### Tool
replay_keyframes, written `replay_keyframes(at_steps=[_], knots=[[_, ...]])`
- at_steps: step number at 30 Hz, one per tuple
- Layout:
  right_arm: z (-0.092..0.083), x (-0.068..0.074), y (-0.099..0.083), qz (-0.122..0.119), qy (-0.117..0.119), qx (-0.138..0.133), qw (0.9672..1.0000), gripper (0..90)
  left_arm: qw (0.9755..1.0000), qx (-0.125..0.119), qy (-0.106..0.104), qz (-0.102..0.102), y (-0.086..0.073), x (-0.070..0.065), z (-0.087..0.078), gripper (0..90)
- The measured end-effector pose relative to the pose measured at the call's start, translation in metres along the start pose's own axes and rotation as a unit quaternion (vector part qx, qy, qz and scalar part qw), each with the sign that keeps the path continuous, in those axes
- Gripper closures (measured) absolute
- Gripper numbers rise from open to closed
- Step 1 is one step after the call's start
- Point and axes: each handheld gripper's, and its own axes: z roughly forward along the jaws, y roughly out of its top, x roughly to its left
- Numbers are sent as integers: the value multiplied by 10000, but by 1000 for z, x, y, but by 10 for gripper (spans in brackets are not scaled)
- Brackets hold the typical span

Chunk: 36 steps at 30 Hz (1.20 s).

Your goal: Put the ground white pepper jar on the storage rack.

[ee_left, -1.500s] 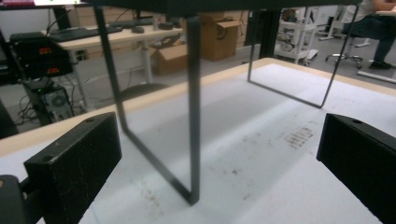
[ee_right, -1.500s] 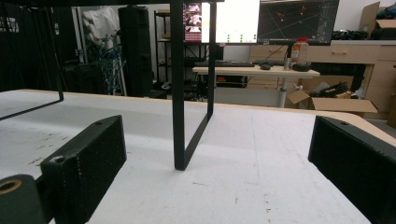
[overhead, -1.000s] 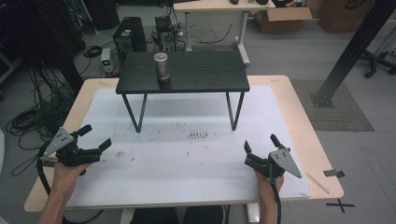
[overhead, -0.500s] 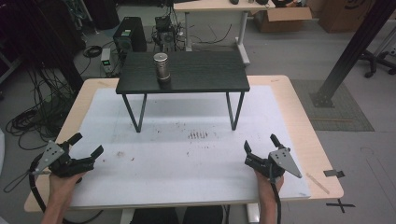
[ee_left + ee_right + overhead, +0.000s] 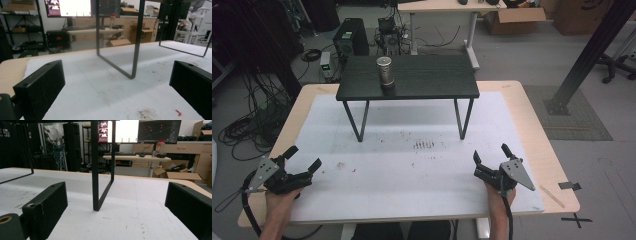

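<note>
So the left gripper (image 5: 304,160) sits low at about 8 o'clock on the white mat (image 5: 412,165), jaws spread wide with nothing between them. The right gripper (image 5: 491,158) is at roughly 4 o'clock, jaws also wide apart and empty, resting near the mat's front edge. Up at 12 o'clock there's a small black table (image 5: 422,80) standing on the mat, and a metal canister (image 5: 384,71) stands upright on its left half, well apart from both grippers.
</note>
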Motion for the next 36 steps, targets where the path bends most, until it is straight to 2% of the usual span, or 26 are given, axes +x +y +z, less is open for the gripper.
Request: replay_keyframes(at_steps=[5, 36], knots=[[0, 0, 0, -3, 0, 3, 10000, 41, 9999, -75, 6, 125, -1, -2, -1, 3], [0, 0, 0, -11, -13, 5, 10000, 41, 9999, -101, 8, 121, -1, -2, -2, 2]])
